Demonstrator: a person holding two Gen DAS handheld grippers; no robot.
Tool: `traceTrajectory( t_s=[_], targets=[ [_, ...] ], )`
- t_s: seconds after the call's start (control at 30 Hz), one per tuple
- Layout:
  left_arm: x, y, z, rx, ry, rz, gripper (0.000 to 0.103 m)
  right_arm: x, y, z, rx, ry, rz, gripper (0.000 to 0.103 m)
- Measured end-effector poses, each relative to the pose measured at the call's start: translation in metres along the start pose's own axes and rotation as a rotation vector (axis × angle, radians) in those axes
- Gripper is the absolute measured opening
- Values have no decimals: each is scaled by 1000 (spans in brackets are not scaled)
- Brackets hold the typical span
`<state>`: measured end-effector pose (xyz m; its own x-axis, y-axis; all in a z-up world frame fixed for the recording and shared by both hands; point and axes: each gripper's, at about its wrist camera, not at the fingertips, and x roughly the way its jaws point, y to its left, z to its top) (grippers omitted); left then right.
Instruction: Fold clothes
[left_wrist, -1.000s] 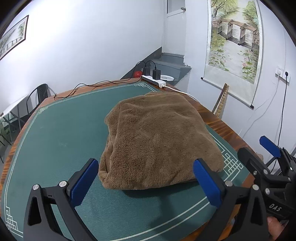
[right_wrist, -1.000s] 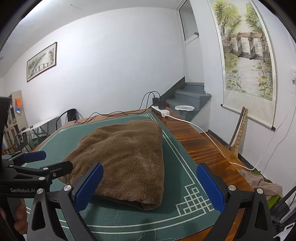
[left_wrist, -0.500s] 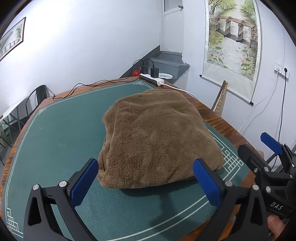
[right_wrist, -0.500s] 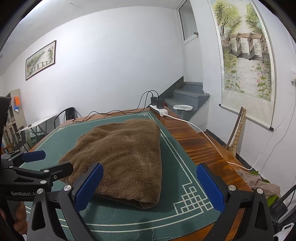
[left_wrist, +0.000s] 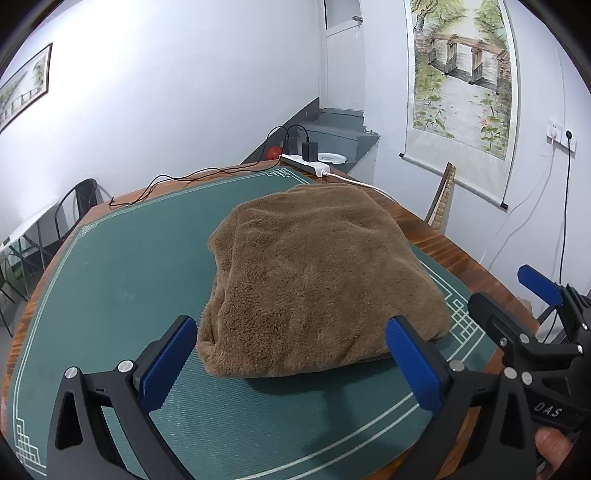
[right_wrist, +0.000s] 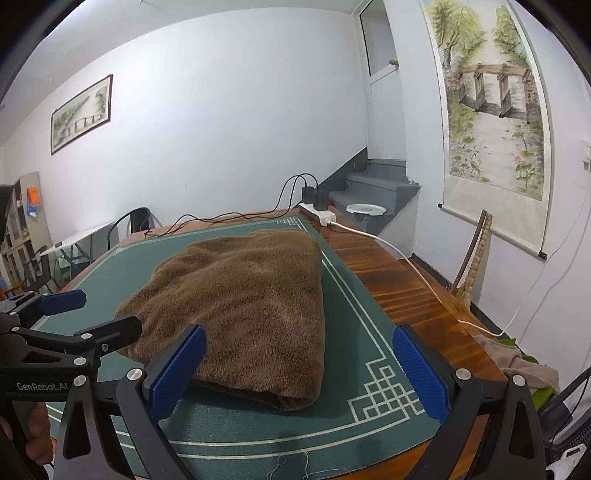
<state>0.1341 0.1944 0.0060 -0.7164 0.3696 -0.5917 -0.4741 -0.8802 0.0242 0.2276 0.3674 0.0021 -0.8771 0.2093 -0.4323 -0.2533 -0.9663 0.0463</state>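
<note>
Behind the folded brown garment (left_wrist: 317, 280), a power strip (left_wrist: 304, 164) sits; both tools (left_wrist: 291, 358) (right_wrist: 295, 369) gape, empty.

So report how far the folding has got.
Done, by the look of it: the brown fleece garment lies in a compact folded bundle on the green mat, with a rolled fold edge at its near corner. In hand: nothing; the left gripper and right gripper are both open and apart from the cloth. Left: perhaps a last tidy; another crumpled cloth lies beyond the table edge.
</note>
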Motion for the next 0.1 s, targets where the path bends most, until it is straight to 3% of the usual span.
traceTrajectory(
  t_s=[0.1],
  targets=[
    [1,1,0,-1,3,-4,103,1,1,-1,-2,5,2,102]
  ],
)
